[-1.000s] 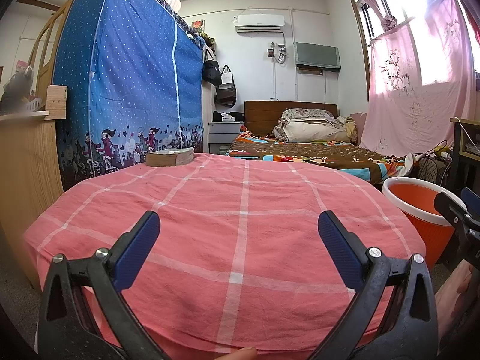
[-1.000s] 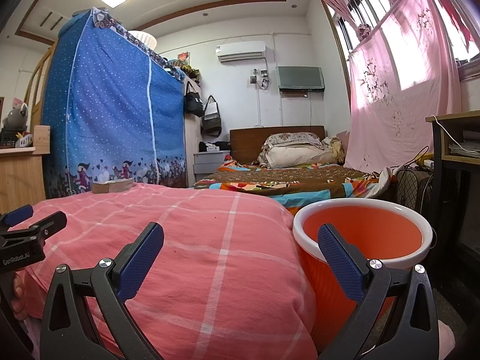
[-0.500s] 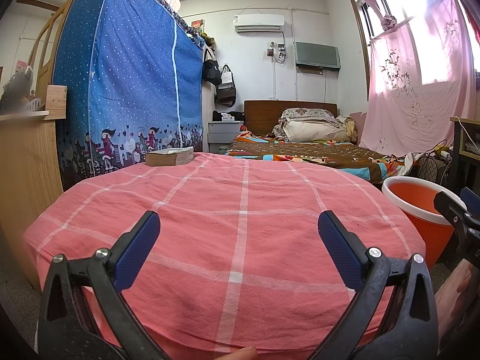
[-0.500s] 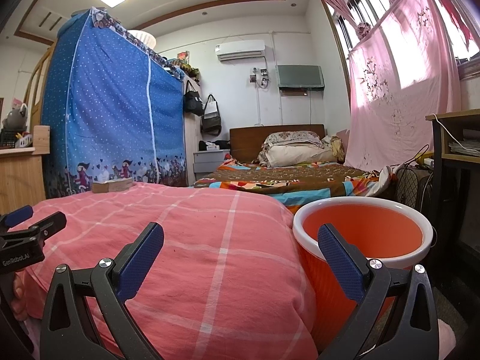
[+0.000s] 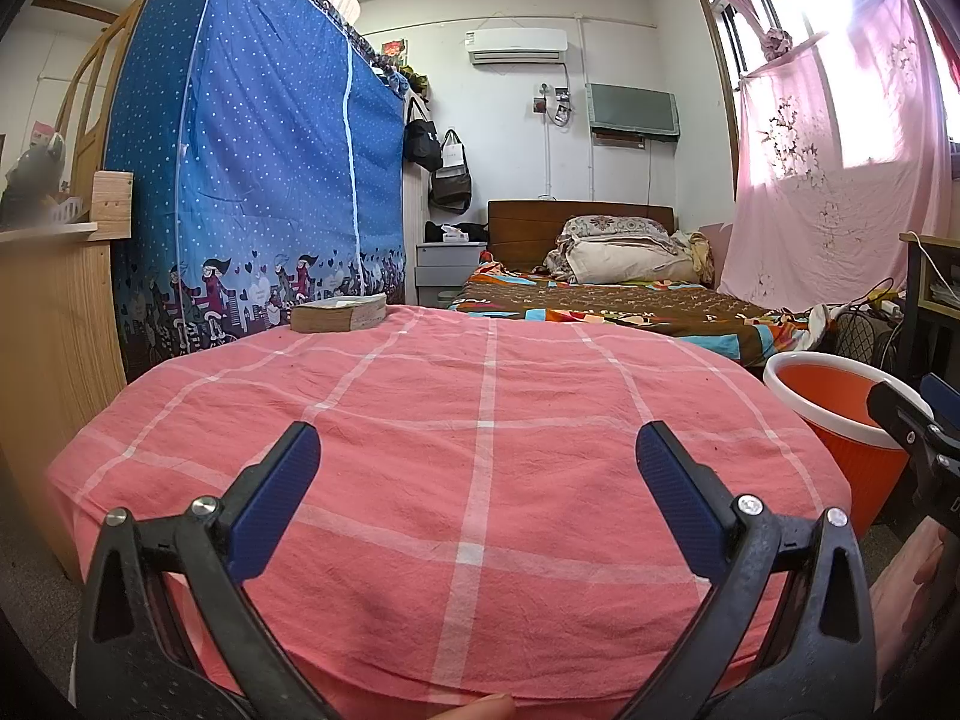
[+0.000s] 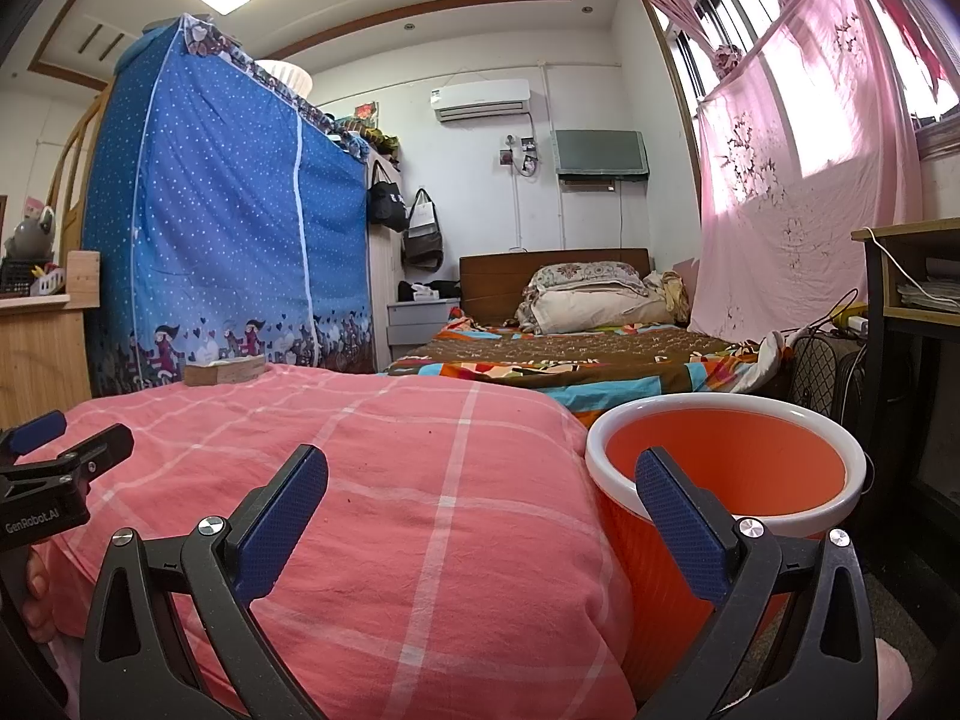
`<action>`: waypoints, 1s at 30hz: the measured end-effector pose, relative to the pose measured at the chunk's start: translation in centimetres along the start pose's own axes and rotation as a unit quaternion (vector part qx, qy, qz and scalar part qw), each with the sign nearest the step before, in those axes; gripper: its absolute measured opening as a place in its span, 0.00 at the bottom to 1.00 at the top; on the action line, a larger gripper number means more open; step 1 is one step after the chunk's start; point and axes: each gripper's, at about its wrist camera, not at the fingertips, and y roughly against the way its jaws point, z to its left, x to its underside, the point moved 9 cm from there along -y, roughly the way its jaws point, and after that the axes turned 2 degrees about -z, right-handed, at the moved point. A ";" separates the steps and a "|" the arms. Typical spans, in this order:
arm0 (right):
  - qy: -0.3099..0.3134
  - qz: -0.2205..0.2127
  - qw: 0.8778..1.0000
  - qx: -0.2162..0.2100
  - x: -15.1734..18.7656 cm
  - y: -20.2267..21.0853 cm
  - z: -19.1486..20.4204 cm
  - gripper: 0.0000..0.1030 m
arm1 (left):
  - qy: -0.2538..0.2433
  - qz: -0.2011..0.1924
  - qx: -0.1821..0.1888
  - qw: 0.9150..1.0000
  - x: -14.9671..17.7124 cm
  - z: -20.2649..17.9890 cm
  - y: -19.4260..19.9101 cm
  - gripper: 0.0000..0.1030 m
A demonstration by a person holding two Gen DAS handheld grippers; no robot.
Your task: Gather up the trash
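Note:
An orange bin with a white rim (image 6: 726,480) stands on the floor just right of a table under a pink checked cloth (image 6: 372,480); it also shows at the right edge of the left wrist view (image 5: 828,396). My left gripper (image 5: 477,480) is open and empty, low over the near edge of the cloth (image 5: 480,420). My right gripper (image 6: 480,498) is open and empty, straddling the cloth's right edge and the bin's near rim. A brown tissue pack (image 5: 339,313) lies at the cloth's far left; it also shows in the right wrist view (image 6: 225,369). No loose trash shows on the cloth.
A blue dotted fabric wardrobe (image 5: 252,180) stands behind left, a wooden desk (image 5: 48,324) at left. A bed with patterned covers (image 5: 630,306) lies behind. A desk with cables (image 6: 900,324) and a black fan (image 6: 822,360) stand right of the bin.

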 end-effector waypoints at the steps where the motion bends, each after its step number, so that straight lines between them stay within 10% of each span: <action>1: 0.000 0.000 1.000 0.000 0.0 0.0 0.0 1.00 | 0.000 0.000 0.000 1.000 0.0 0.0 0.0 1.00; 30: -0.001 0.002 1.000 0.000 0.0 0.0 0.1 1.00 | -0.001 0.002 0.003 1.000 0.3 0.0 0.0 1.00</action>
